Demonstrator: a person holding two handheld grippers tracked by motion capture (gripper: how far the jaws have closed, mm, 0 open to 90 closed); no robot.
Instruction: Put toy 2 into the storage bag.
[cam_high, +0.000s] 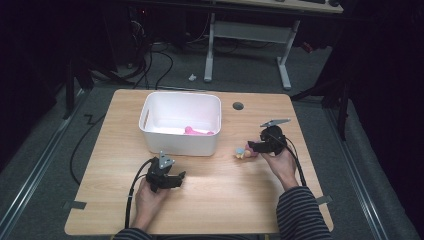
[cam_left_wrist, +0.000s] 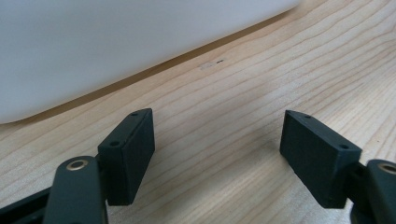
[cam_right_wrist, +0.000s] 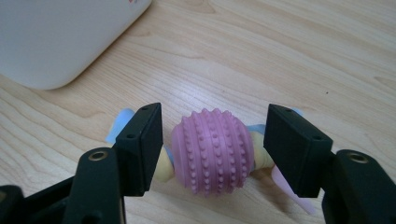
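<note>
The right gripper (cam_right_wrist: 213, 142) stands with its jaws apart around the pink studded toy (cam_right_wrist: 212, 150) on the table (cam_right_wrist: 289, 56) — pads not visibly pressing. Close squarely on the ball's middle before lifting towards the white bin (cam_high: 179, 122); the left gripper (cam_left_wrist: 217, 156) rests open, holding nothing.

The table (cam_high: 215, 195) is lit evenly from above, while the surrounding room is left in near darkness. Soft shadows are cast beneath the white bin (cam_high: 180, 122). The high view is rendered slightly soft; in the gripper views the bin wall is blurred and faintly overexposed.
</note>
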